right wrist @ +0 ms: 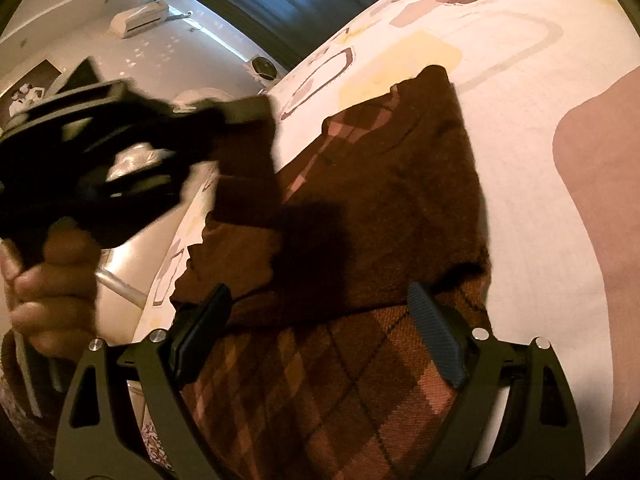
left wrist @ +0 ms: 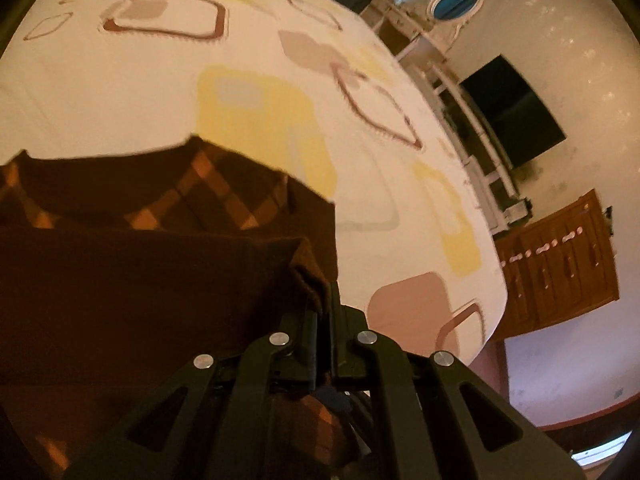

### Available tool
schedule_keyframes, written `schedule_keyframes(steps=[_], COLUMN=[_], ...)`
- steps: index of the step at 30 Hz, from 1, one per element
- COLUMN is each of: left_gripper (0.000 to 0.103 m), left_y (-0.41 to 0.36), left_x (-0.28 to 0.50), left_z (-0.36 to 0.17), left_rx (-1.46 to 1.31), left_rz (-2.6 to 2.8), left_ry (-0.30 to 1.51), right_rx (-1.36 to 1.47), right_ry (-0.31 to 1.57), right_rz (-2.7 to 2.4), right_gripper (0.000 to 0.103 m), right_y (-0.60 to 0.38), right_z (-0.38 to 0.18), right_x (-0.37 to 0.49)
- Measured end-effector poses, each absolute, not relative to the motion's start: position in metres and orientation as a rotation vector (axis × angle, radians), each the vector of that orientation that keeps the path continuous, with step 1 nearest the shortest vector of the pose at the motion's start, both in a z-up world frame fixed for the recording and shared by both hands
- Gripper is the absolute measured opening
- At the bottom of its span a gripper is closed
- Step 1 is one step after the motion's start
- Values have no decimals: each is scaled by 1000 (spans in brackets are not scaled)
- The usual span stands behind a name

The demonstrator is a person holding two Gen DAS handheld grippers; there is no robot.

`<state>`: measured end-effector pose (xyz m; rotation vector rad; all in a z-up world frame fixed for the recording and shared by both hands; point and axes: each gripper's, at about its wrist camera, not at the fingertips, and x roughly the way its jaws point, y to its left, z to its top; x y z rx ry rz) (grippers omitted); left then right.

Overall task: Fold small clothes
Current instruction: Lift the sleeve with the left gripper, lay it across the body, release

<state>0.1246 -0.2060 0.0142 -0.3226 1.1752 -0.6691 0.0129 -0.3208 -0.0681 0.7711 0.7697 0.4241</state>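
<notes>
Left gripper (left wrist: 322, 300): jaws pressed together on a fold of the brown garment (left wrist: 120, 280), carrying that edge across the rest of it; seen blurred from the right wrist view.
Right gripper (right wrist: 320, 328): fingers wide apart, hovering over the checked part, gripping nothing.
Bedspread (left wrist: 120, 80): white with brown and yellow shapes, under everything.
Garment position: spread on the bedspread, plain brown layer lying over the orange-checked part (left wrist: 224, 184).
Person's hand (right wrist: 52, 288): wrapped around the left gripper's handle.
Risk, slip: only a thin pinch of cloth is held, so a quick swing could probably pull it free.
Risk, skew: nothing pins the lower layer, so it may drag and crease the fold.
</notes>
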Motion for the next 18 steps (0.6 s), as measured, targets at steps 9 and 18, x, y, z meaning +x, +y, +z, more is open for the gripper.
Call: schedule_keyframes(steps=[9, 18], left_gripper=[11, 45], left_y=[-237, -216], left_x=[130, 106], left_z=[-16, 9], left_rx=[-246, -227], left_rz=[-773, -843], left_ry=[1308, 1175], right_rx=[790, 790], right_ry=[758, 756], right_rz=[448, 460], right_gripper=[88, 88], right_y=[-330, -331], right_z=[-71, -70], right_x=[12, 14])
